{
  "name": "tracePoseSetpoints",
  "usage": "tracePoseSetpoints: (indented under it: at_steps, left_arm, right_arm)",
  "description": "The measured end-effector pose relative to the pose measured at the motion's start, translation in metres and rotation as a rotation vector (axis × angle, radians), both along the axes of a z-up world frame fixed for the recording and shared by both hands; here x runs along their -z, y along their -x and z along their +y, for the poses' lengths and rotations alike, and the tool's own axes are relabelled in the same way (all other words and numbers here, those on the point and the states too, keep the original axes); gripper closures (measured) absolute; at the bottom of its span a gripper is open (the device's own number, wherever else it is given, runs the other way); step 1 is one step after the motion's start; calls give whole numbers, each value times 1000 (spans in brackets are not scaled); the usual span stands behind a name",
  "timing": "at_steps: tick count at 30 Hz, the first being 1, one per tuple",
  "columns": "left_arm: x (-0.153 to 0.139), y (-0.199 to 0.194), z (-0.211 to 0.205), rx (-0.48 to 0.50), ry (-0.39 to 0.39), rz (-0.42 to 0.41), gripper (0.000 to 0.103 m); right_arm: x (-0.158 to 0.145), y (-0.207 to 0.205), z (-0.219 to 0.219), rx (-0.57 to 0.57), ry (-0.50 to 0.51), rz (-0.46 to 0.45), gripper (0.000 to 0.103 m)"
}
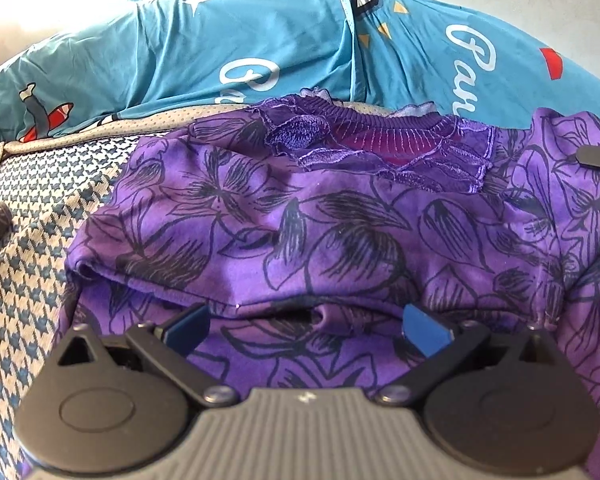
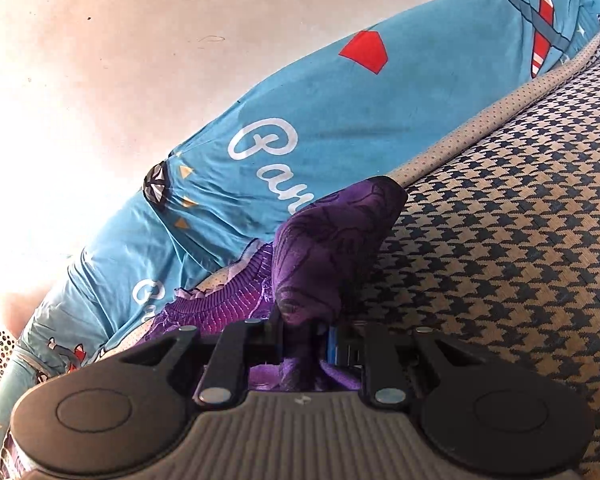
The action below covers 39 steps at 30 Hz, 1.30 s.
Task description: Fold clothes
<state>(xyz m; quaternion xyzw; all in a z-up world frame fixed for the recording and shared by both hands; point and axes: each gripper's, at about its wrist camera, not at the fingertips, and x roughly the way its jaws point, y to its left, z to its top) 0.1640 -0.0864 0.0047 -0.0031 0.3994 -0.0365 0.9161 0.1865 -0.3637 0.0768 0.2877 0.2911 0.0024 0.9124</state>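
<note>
Right gripper (image 2: 304,340) is clamping a bunched fold of the purple floral top (image 1: 320,224), w/ cloth standing up in a peak between its closed-in fingers; it looks like a sleeve or shoulder corner, though the fisheye is too close to say which. Left gripper (image 1: 304,324) is hovering w/ its blue pads spread wide, nothing pinched, just over the near folded edge of the same top.

Top is lying face-up on the houndstooth bed cover (image 1: 32,272), ribbed neckline (image 1: 384,130) pointing toward the blue printed pillow (image 1: 260,40) at the far edge. Bottom portion is already sitting doubled under the front panel, so approx. one fold seems done. Far side is still spreading loose past the main body.

Judging progress: early-to-mid. Still left, prob.: bringing the pinched side across the chest, doing the other side, then halving the bundle and flattening it. No other finished garments are showing in either view.
</note>
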Motion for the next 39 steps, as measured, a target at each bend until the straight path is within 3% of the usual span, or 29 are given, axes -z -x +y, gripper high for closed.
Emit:
tracePoseSetpoints:
  at_steps: [3,9,13,18,27,39]
  left_arm:
    - [-6,2,4,1,20,8,0]
    - [-4,5,19,-55,-26,60,0]
    - [0,5,39,-91,8,110,0]
    - [-6,8,58,-120,21,93,0]
    - [-22,13,105,-221,116,75,0]
    - [-26,35,166,-290,85,39,0]
  right_arm:
    - [-4,1,8,-9,-7,-10,83]
    - [-9,1,28,-36,-10,-29,83]
    - [-9,0,41,-43,-6,-28,83]
    - [-13,-4,67,-77,17,-42,83]
    - [-25,-11,134,-207,103,-93,83]
    - [-17,-27,215,-327,185,-148,84]
